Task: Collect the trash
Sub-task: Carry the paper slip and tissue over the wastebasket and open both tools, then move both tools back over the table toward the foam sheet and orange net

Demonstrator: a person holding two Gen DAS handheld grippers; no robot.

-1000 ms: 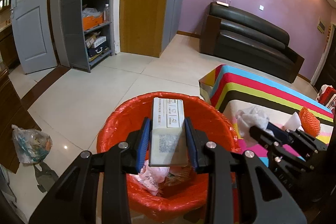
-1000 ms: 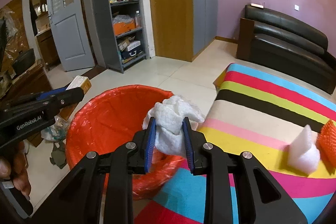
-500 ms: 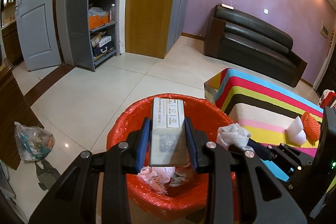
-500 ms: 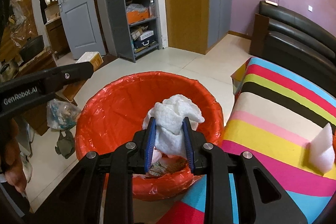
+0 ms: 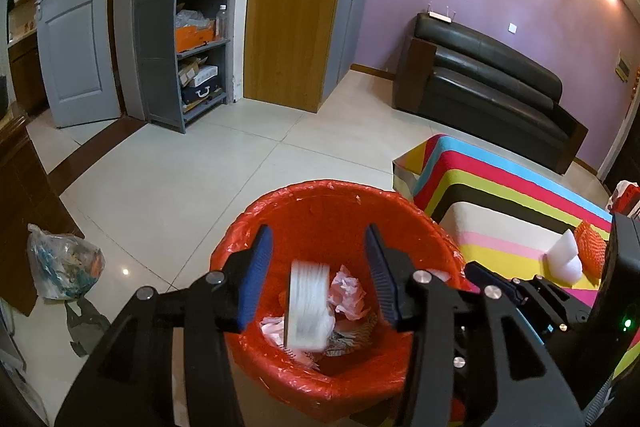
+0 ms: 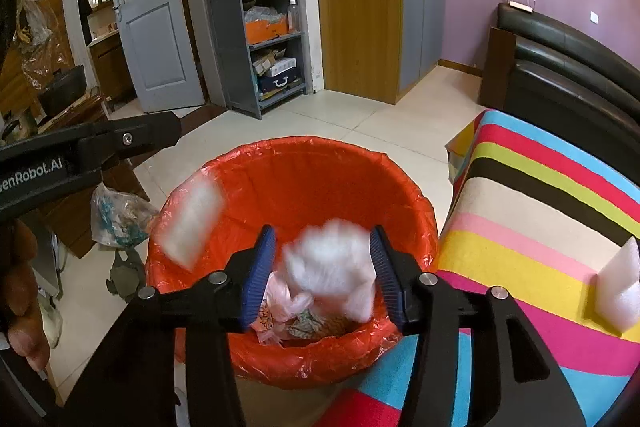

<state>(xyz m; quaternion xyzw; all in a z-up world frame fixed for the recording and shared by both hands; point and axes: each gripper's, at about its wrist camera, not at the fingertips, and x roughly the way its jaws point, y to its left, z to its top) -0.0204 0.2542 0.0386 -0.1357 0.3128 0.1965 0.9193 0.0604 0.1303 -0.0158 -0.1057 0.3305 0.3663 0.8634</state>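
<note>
While both the left gripper [image 5: 318,273] and right gripper [image 6: 322,273] gape wide, a box [image 5: 308,307] and tissue wad [image 6: 330,271] blur above the red bin [image 6: 320,179].

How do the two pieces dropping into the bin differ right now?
The box under the left gripper is flat-sided and rectangular; the tissue wad under the right gripper is fluffy and crumpled. The box falls near the bin's left wall, the wad near the middle. Both are white, blurred, and free between open jaws over the red bin.
</note>
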